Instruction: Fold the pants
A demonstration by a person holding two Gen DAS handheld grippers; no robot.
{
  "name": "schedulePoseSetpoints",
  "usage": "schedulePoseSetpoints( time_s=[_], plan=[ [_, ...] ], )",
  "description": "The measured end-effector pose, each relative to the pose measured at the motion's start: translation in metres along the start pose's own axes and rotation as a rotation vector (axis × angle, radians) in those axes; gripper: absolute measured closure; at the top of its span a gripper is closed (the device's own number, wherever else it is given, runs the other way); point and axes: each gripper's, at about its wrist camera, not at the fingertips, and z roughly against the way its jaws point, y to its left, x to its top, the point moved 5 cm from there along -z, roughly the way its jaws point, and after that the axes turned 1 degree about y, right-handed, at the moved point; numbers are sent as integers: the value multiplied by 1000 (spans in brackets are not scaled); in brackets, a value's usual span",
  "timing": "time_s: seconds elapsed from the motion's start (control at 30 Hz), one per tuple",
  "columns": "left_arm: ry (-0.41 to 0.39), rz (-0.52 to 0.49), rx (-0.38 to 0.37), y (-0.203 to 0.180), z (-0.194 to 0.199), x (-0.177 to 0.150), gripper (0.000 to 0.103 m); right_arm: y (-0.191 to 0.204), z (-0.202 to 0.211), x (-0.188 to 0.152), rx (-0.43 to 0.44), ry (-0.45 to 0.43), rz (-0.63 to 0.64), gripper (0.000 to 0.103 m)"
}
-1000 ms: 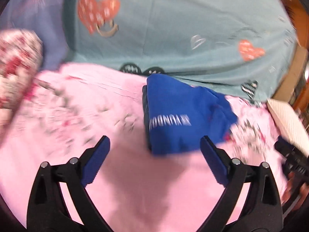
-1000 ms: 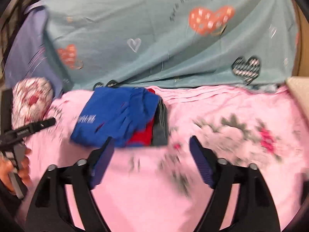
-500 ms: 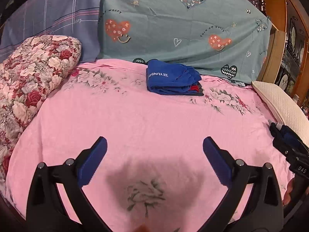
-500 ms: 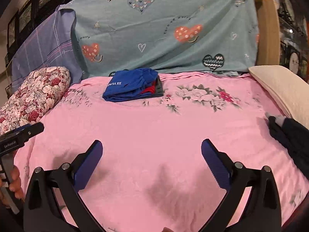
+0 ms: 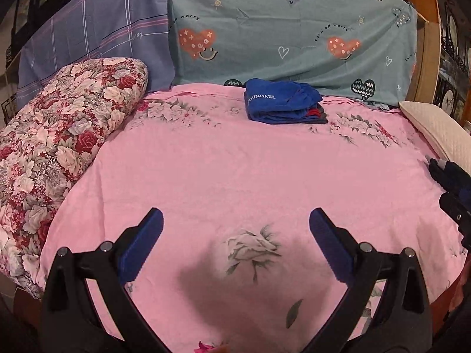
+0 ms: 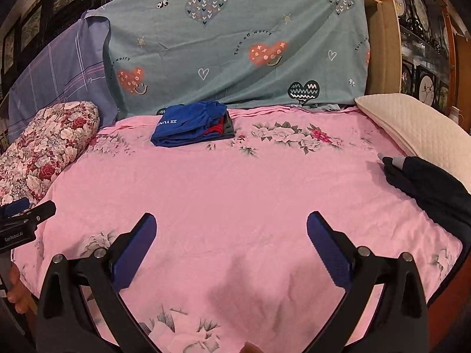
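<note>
Left tongs [image 5: 235, 229]: black arms with blue pads, spread wide, nothing between them; only pink sheet below.
Right tongs [image 6: 231, 229]: same build, jaws fully apart after opening a little further just now; empty.
Folded blue pants [image 5: 281, 104]: soft blue fabric with white lettering, top of a small stack at the far edge of the bed, against the headboard cover; well apart from both tongs, straight ahead of the left pair and ahead-left of the right pair [image 6: 188, 125].
Under the pants: red and grey folded layers, edges showing.
Pink floral bedsheet [image 5: 235, 176]: carries everything.
Dark navy garment [image 6: 424, 182]: crumpled at the bed's right edge, near the right tongs, untouched.
Floral quilt roll [image 5: 59, 135]: left side.
Cream quilted pillow [image 6: 418, 129]: right side.
Teal heart-print cloth [image 5: 294, 29]: behind the stack.
</note>
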Motion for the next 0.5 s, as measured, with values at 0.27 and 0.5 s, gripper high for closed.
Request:
schedulePoseSetpoints(
  time_s=[0.27,0.5],
  plan=[
    [9,-38,25,-4,-6,0,2,2,-4,-4,5,7,2,1],
    [35,-26,37,-2,-16,-2,2,3,-9,-6,7,20,1,1]
  ],
)
